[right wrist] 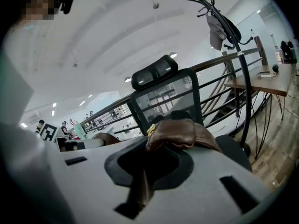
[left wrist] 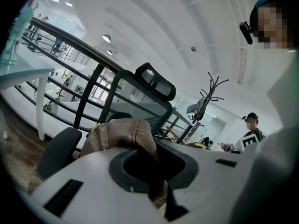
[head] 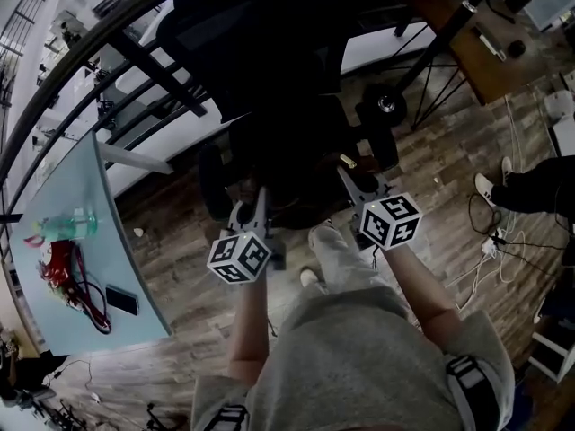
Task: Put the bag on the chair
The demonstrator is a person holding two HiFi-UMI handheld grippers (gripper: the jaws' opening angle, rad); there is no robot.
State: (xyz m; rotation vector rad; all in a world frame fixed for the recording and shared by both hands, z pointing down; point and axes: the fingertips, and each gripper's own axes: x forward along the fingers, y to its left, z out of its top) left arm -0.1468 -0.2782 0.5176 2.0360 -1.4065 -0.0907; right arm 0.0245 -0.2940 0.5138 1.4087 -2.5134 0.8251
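A brown leather bag [left wrist: 122,135] hangs between my two grippers, just in front of a black office chair [head: 269,70]. In the head view the bag [head: 296,187] is a dark mass over the chair's seat; I cannot tell whether it touches it. My left gripper [head: 253,206] is shut on a part of the bag, its strap running down between the jaws. My right gripper [head: 356,180] is shut on the bag's other side [right wrist: 180,132], with a brown strap [right wrist: 142,183] pinched in it. The chair's mesh back [right wrist: 164,101] and headrest [right wrist: 154,72] rise behind the bag.
A glass table [head: 90,232] at the left carries a bottle, a red thing and a phone. A dark railing [head: 81,61] runs behind the chair. A tripod [head: 431,70], a wooden desk [head: 490,57], floor cables [head: 490,245], another person's legs [head: 530,187] and a coat rack [right wrist: 224,27] stand to the right.
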